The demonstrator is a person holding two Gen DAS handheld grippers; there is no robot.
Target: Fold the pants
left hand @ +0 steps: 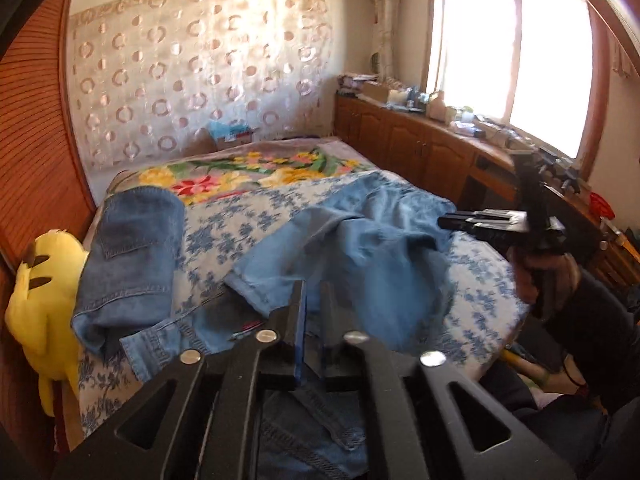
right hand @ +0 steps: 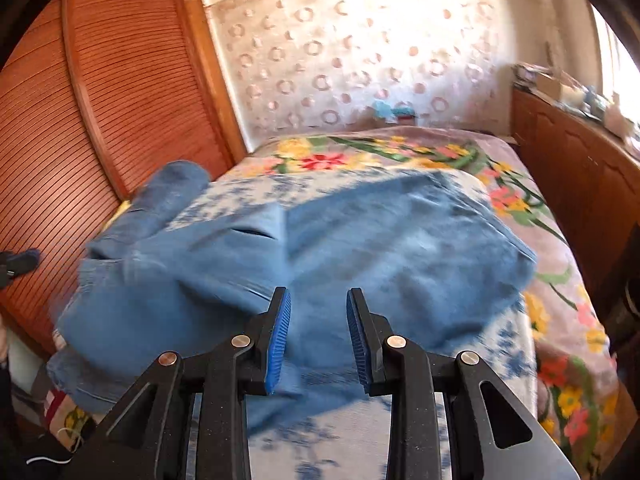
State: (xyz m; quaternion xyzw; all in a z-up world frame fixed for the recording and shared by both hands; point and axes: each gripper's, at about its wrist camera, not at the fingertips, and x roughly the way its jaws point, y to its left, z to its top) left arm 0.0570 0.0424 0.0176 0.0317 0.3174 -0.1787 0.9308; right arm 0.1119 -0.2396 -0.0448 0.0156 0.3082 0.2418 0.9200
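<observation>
Blue denim pants (left hand: pixel 360 240) lie crumpled across the bed, waistband toward me; they also fill the middle of the right wrist view (right hand: pixel 360 248). My left gripper (left hand: pixel 314 292) is shut on the near edge of the pants, with denim hanging below the fingers. My right gripper (right hand: pixel 318 300) is open and empty, hovering above the pants; it shows in the left wrist view (left hand: pixel 452 222) at the right, above the far side of the fabric.
A second pair of folded darker jeans (left hand: pixel 132 256) lies at the bed's left edge beside a yellow plush toy (left hand: pixel 44 312). The bed has a blue-flowered sheet (left hand: pixel 472 304) and a floral blanket (right hand: pixel 560 320). Wooden cabinets (left hand: pixel 420 148) run along the right, a slatted wooden wardrobe (right hand: pixel 80 120) along the left.
</observation>
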